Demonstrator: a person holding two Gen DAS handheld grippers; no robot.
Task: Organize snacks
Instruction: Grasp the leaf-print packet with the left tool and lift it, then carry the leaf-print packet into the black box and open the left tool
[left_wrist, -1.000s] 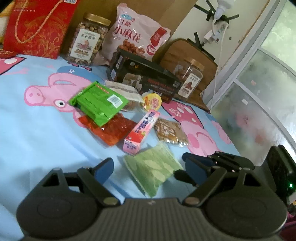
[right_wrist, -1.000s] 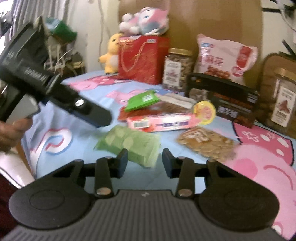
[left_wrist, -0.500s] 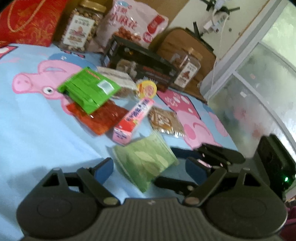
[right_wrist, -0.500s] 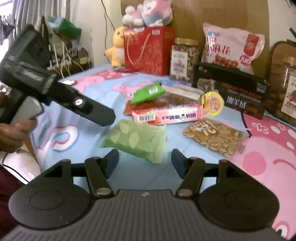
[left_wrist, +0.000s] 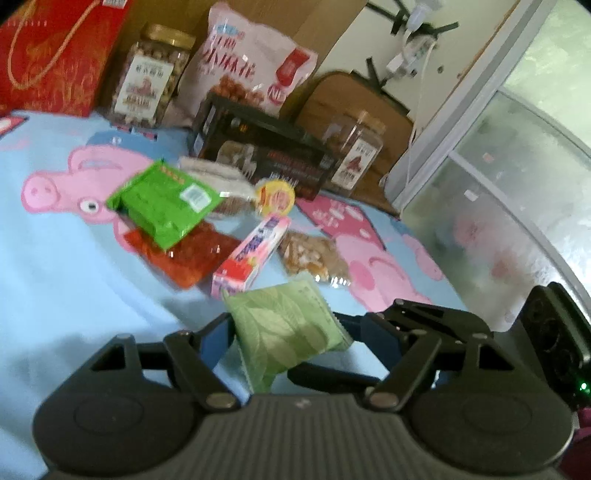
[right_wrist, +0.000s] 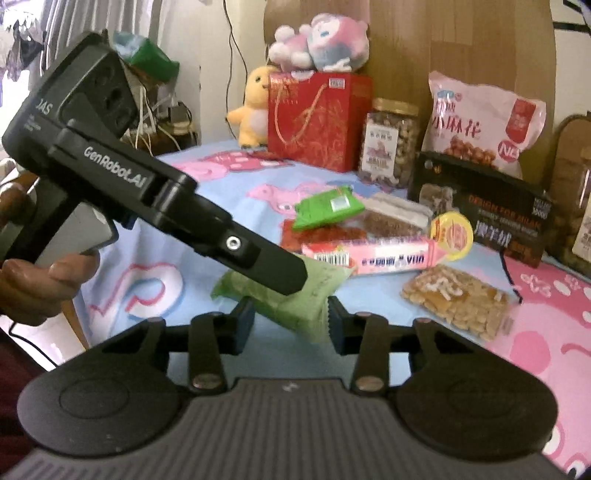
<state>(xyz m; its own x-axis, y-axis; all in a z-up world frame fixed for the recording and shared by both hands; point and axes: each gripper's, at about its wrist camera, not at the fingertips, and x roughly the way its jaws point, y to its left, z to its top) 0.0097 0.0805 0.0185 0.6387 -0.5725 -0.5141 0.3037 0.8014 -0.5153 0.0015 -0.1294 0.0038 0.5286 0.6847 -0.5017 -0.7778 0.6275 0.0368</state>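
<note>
Both grippers close in on the pale green snack packet at the near edge of the bed.

The left gripper (left_wrist: 291, 336) and the right gripper (right_wrist: 291, 321) have each just narrowed their jaws around the green packet (left_wrist: 284, 328), which sits between both pairs of fingers; it looks pinched from both sides, though the blur leaves contact unsure. Farther off on the blue cartoon sheet (left_wrist: 55, 266) lie a pink candy box (left_wrist: 251, 254), a bright green pouch (left_wrist: 162, 203) and a peanut brittle pack (right_wrist: 454, 302).
</note>
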